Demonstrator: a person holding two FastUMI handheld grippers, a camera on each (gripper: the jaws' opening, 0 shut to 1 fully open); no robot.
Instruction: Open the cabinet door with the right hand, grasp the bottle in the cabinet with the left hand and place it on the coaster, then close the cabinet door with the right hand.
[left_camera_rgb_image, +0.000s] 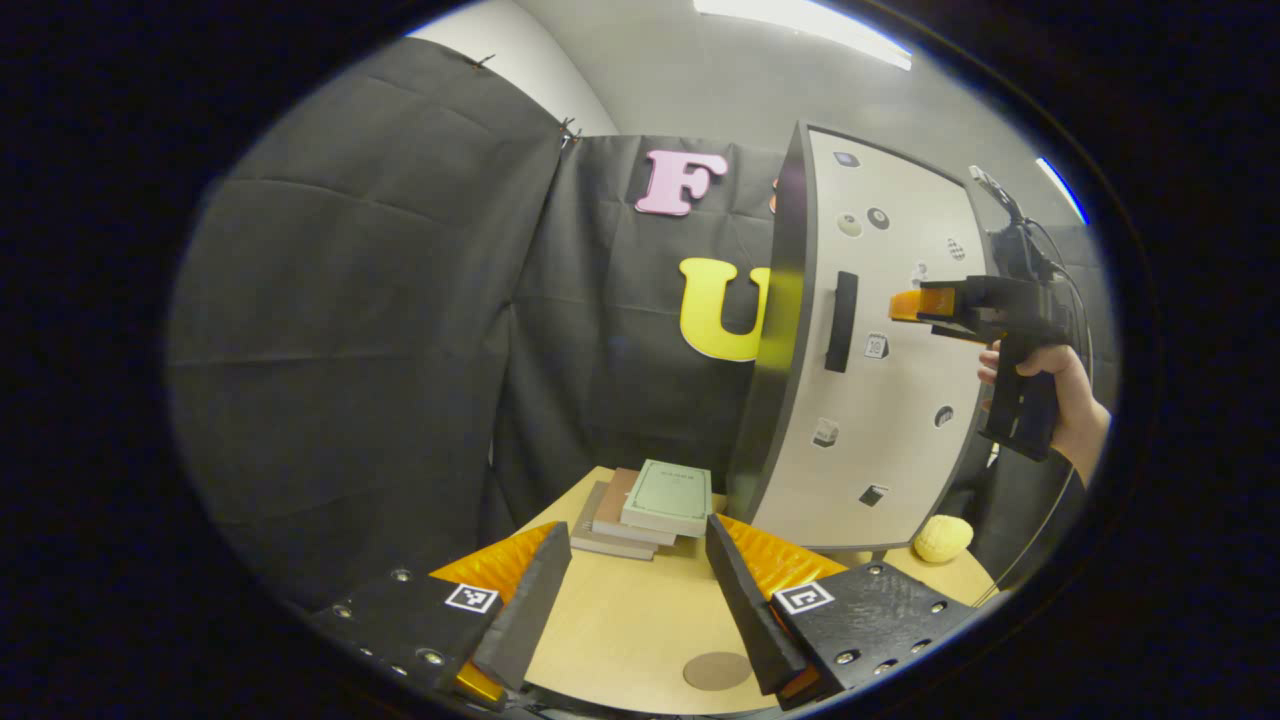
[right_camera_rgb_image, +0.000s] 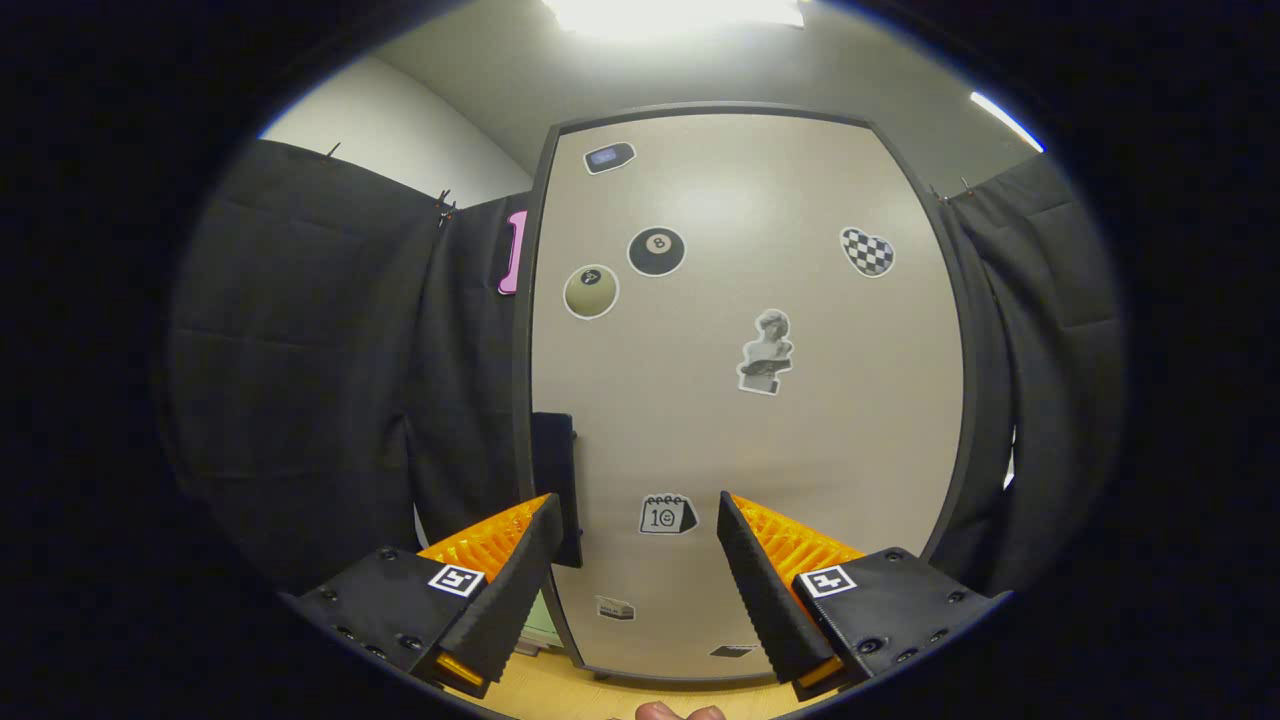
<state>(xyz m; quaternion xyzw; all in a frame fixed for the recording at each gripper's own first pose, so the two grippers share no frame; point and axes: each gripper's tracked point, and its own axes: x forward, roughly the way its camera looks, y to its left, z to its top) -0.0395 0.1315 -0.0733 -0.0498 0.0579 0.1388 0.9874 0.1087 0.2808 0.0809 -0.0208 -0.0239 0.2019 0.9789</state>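
Now, left gripper view first.
Left gripper (left_camera_rgb_image: 632, 590): hanging low over the table (left_camera_rgb_image: 620, 630), fingers spread wide and gripping nothing.
Coaster (left_camera_rgb_image: 717, 670): lying flat on the table between the two fingers, close to the near edge.
Books (left_camera_rgb_image: 650, 510): sitting in a short stack on the table beyond the fingertips, just left of the cabinet.
Door (left_camera_rgb_image: 870, 350): standing shut on the cabinet, right of and beyond the left gripper, with stickers scattered over its pale face.
Handle (left_camera_rgb_image: 841, 321): running upright as a dark bar near the door's left edge.
Right gripper (left_camera_rgb_image: 915, 305): being held by a hand (left_camera_rgb_image: 1065, 395) in front of the door, tips pointing at the handle and sitting just right of it, apart from it; its opening cannot be judged from this side.
Yellow ball (left_camera_rgb_image: 942, 538): resting on the table at the cabinet's foot, to the right.

Right gripper view next.
Right gripper (right_camera_rgb_image: 635, 560): facing the door (right_camera_rgb_image: 780, 440) squarely, fingers standing wide apart and clasping nothing.
Handle (right_camera_rgb_image: 555, 480): showing just past the inner edge of the left finger (right_camera_rgb_image: 500, 590), partly hidden by it, outside the gap's middle.
Bottle: cannot tell where it is, since the door is shut.
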